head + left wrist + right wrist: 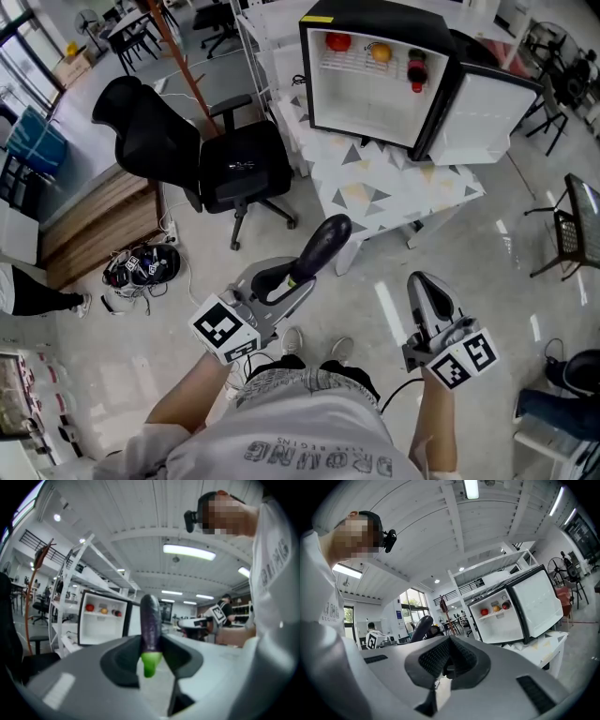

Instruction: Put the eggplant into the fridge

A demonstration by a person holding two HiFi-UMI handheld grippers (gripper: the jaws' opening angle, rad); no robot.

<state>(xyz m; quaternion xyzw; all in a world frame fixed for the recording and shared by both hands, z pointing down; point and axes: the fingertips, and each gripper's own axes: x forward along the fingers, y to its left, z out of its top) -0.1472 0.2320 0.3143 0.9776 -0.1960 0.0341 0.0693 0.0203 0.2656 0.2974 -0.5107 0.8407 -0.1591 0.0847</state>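
My left gripper [298, 277] is shut on the green stem end of a dark purple eggplant [321, 246]. In the left gripper view the eggplant [151, 618] stands upright between the jaws of that gripper [152, 657]. Ahead, a small black fridge [367, 101] sits on a table [398, 192] with its door [492, 112] swung open to the right. A tomato [337, 41], an orange fruit and a dark red item lie on its top shelf. My right gripper [424, 286] is held beside the left, shut and empty; the right gripper view shows its pads [436, 656] together.
A black office chair [220, 159] stands left of the table. Headsets and cables [141, 265] lie on the floor by a wooden platform [94, 220]. A dark mesh chair [574, 230] is at the right edge. White shelving stands behind the fridge.
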